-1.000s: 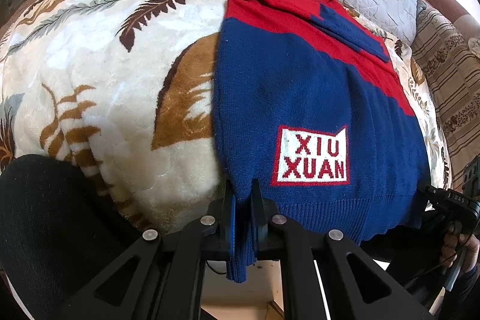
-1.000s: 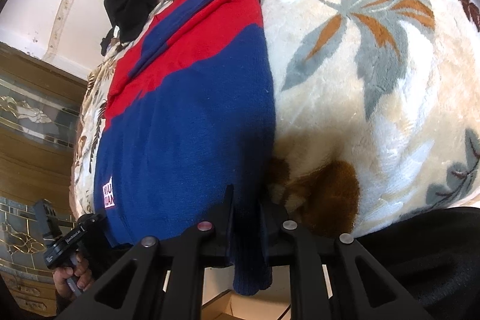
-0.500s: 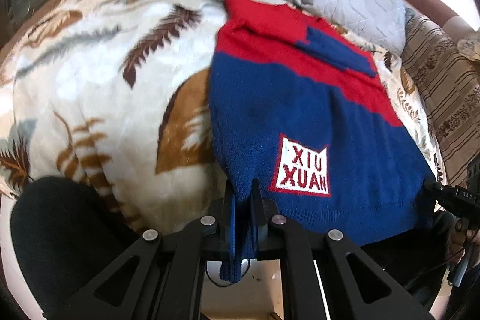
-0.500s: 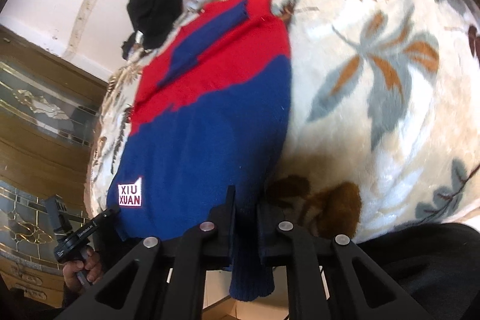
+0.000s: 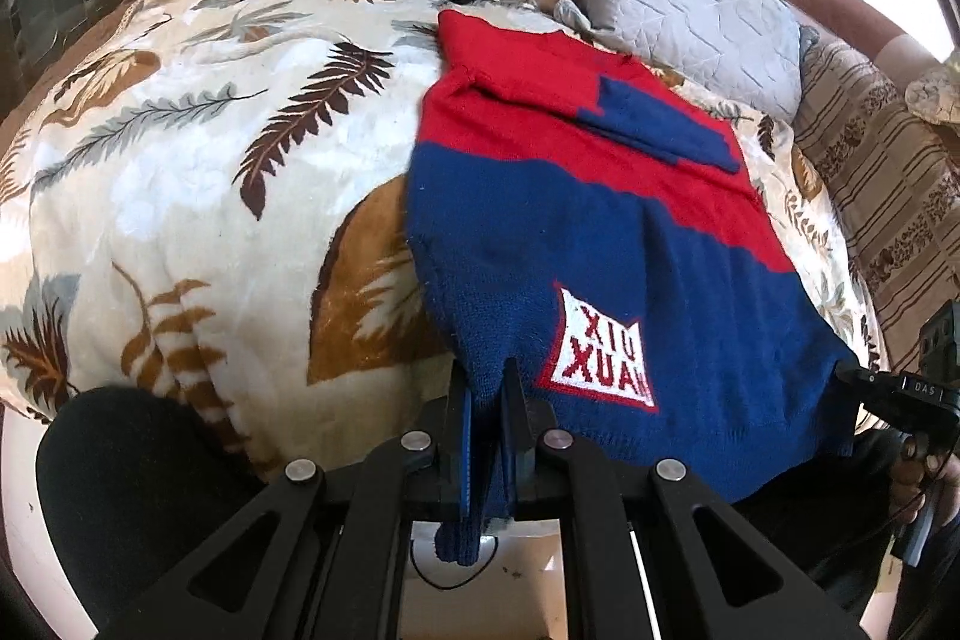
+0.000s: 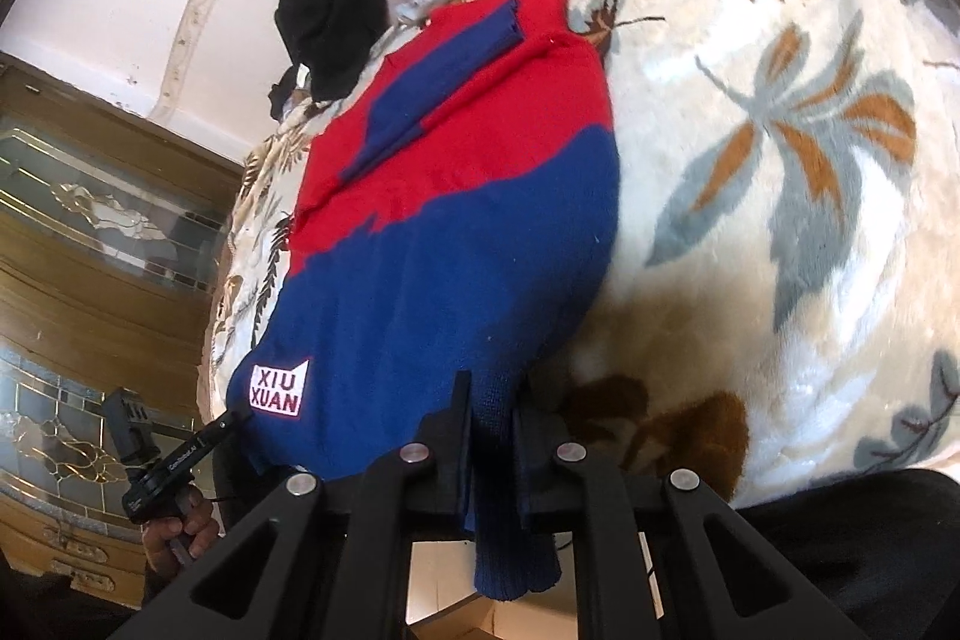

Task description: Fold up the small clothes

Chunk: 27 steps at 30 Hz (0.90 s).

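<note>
Leaf-print blanket (image 5: 180, 196) fills 9 o'clock of the left wrist view; left gripper (image 5: 485, 394) at 6 o'clock, fingers clenched on the near left hem corner of the sweater (image 5: 570, 244); sweater lies flat on the blanket, blue half near, red half toward 12 o'clock, white patch (image 5: 603, 361) at 4 o'clock; grey pillow (image 5: 684, 16) at 1 o'clock; right gripper (image 6: 492, 400) grasps the opposite hem corner, knit hanging below its closed fingers.

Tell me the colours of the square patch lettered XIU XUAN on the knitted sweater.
White patch with red letters and border, on the sweater's blue part; clearest in the right wrist view.
</note>
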Available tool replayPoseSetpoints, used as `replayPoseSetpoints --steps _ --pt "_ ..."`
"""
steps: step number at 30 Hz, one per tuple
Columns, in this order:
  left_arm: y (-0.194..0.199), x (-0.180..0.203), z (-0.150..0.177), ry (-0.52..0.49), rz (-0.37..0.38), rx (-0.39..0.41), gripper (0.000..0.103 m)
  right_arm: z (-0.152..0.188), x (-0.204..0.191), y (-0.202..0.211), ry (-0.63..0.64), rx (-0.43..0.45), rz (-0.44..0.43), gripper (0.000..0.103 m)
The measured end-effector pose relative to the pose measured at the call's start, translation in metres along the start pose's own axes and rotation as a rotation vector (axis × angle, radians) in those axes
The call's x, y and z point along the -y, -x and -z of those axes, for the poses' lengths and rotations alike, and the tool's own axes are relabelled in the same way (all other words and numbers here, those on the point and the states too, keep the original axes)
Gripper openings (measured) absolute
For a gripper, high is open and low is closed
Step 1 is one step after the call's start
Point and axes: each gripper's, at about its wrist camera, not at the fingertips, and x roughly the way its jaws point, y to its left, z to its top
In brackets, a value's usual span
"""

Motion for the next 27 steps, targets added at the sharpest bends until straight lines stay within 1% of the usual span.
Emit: replayPoseSetpoints --steps 3,7,10,12,15,17,18,21,22,23,24,25,26,27 --pt "-0.012 -0.008 0.004 0.031 -0.009 -0.045 0.008 0.002 0.008 -0.009 -0.032 -0.030 -0.006 0.012" --pt "-0.007 -0.008 0.003 0.027 -0.003 -0.027 0.008 0.000 0.003 -0.007 -0.024 -0.030 -0.015 0.012" --pt "-0.018 -0.011 0.004 0.038 -0.007 -0.066 0.008 0.000 0.006 -0.016 -0.027 -0.065 0.006 0.012" --pt "-0.021 -0.011 0.003 0.036 -0.008 -0.077 0.008 0.002 0.006 -0.022 -0.030 -0.092 0.014 0.012" --pt "-0.017 -0.008 -0.003 0.032 0.006 -0.075 0.008 -0.002 0.003 -0.024 -0.021 -0.118 0.005 0.012" --pt "-0.010 -0.004 -0.013 0.027 0.029 -0.057 0.008 -0.014 -0.002 -0.021 -0.023 -0.110 -0.033 0.012" --pt "-0.006 -0.002 -0.020 0.021 0.041 -0.043 0.008 -0.024 -0.007 -0.018 -0.027 -0.095 -0.067 0.011" --pt "0.011 0.012 -0.066 -0.032 0.074 0.061 0.008 -0.066 -0.024 -0.006 0.000 -0.022 -0.138 0.011" --pt "0.014 0.016 -0.088 -0.043 0.086 0.104 0.008 -0.095 -0.032 -0.001 0.005 0.029 -0.173 0.011" --pt "0.017 0.018 -0.107 -0.038 0.092 0.143 0.008 -0.116 -0.038 0.003 0.012 0.071 -0.183 0.011" --pt "0.018 0.019 -0.132 -0.012 0.095 0.196 0.008 -0.139 -0.043 0.007 0.022 0.126 -0.181 0.011" --pt "0.017 0.020 -0.158 0.015 0.085 0.260 0.012 -0.173 -0.045 0.009 0.011 0.212 -0.173 0.011" --pt "0.012 0.021 -0.177 0.019 0.060 0.310 0.012 -0.197 -0.042 0.004 -0.008 0.261 -0.155 0.014" --pt "0.002 0.022 -0.195 0.013 0.027 0.351 0.036 -0.217 -0.037 -0.007 -0.017 0.272 -0.126 0.021"
